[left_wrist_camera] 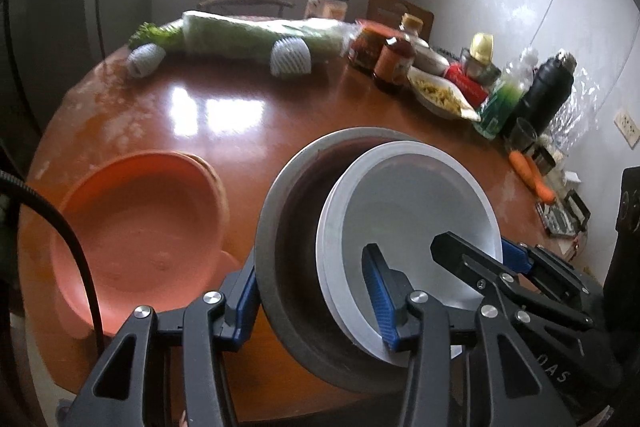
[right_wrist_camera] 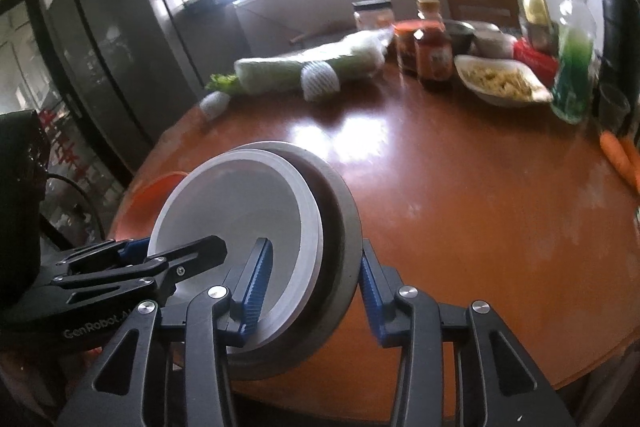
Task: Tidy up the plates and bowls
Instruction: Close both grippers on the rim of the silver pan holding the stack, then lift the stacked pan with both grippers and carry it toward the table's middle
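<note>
Both the left gripper and the right gripper clamp the grey bowl, white bowl nested inside, above the tabletop's near edge, so lower them level together.

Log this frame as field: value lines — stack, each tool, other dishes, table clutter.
stack: white bowl nested in grey bowl, tilted on edge
left tool: straddles the stack's rims, one finger inside the white bowl, the other outside the grey wall
right tool: same straddle from the opposite side
grip: both look closed on the rims
other dishes: orange plates stacked flat beside the bowls
table: round, glossy brown wood
clutter: cabbage, sauce bottles, dish of food, green bottle, carrots along the far edge
</note>
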Tool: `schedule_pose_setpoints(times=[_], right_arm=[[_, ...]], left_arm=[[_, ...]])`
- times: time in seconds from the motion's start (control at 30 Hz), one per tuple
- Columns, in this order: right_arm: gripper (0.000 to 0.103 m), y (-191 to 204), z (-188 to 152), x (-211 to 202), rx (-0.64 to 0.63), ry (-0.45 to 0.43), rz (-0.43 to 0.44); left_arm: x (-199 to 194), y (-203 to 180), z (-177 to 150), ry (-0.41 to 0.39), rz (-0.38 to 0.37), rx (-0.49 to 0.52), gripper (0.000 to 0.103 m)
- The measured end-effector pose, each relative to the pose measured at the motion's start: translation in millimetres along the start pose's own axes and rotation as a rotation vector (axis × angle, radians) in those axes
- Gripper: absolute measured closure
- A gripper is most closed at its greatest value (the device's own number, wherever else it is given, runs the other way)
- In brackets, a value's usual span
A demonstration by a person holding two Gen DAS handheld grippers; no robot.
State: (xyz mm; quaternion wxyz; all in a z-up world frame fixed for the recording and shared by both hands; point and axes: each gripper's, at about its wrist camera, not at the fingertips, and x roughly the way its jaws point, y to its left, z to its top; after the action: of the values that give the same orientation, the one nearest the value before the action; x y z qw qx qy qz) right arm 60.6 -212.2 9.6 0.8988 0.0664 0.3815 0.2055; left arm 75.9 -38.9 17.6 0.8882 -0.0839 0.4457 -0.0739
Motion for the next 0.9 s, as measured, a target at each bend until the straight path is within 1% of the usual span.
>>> schedule_pose_setpoints(times=[0.1, 0.23, 0.43, 0.53, 0.63, 0.77, 0.9], right_arm=[[0.059, 15.5, 7.9, -2.2, -0.03, -0.013, 0.015], [0.059, 41.6, 18.6, 0.8, -0.073, -0.029, 0.053], [0.059, 82.7, 29.5, 14.7, -0.14, -0.027, 0.108], [0.059, 104.0, 33.1, 26.1, -0.174, -0.012, 0.133], [0.059, 124.8, 36.1, 37.9, -0.208, -0.001, 0.15], [0.059, 141.9, 37.6, 51.7, -0.234, 0.014, 0.16], [0.059, 148.7, 38.1, 64.3, -0.249, 0.027, 0.155]], left_arm=[[-12.5, 11.6, 2.4, -0.022, 0.014, -0.013, 0.055], [-30.9, 34.1, 4.3, -0.056, 0.059, -0.039, 0.055], [-51.5, 69.9, 1.4, -0.091, 0.132, -0.086, 0.055], [-57.9, 89.1, -0.6, -0.101, 0.163, -0.112, 0.055], [-61.3, 106.2, -2.5, -0.104, 0.174, -0.142, 0.055], [-62.4, 122.4, -4.3, -0.104, 0.181, -0.166, 0.055], [-57.5, 132.9, -6.4, -0.095, 0.175, -0.177, 0.055]])
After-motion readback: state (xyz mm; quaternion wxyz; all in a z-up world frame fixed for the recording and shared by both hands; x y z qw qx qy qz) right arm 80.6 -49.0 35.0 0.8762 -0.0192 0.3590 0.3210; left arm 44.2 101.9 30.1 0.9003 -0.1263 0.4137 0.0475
